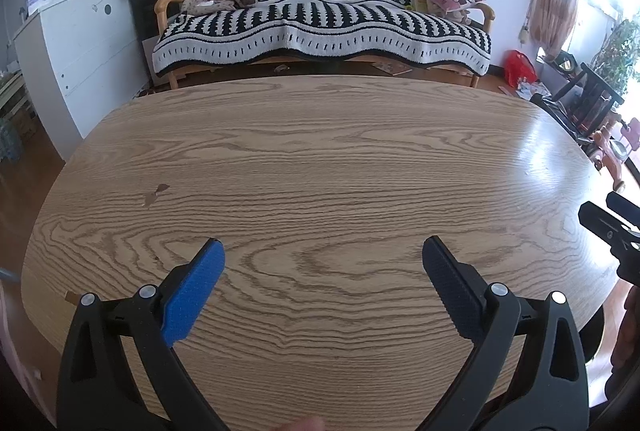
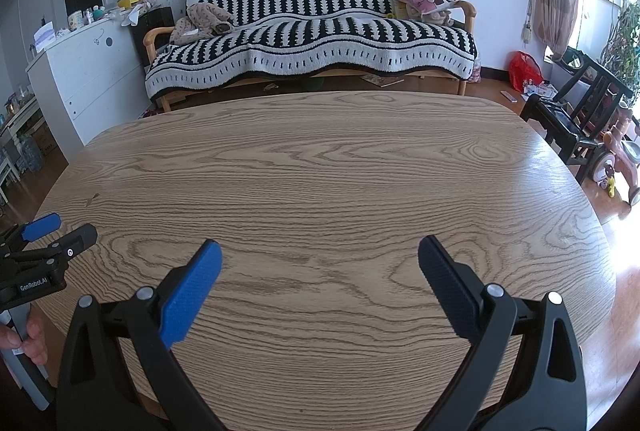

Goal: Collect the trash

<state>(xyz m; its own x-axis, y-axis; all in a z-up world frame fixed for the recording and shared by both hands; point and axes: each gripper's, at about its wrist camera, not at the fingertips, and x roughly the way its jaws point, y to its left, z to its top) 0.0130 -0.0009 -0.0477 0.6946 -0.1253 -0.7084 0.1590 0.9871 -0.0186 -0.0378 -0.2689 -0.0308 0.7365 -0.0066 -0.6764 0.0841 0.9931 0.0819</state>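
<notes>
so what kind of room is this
Most likely a lived-in home living room: a sofa under a black-and-white throw against the wall, a wooden table in front, and a child's ride-on toy near the window.

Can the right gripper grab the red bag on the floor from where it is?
Probably not. The right gripper hangs open over the wooden table, and the red bag lies on the floor well beyond the table's far edge.
</notes>
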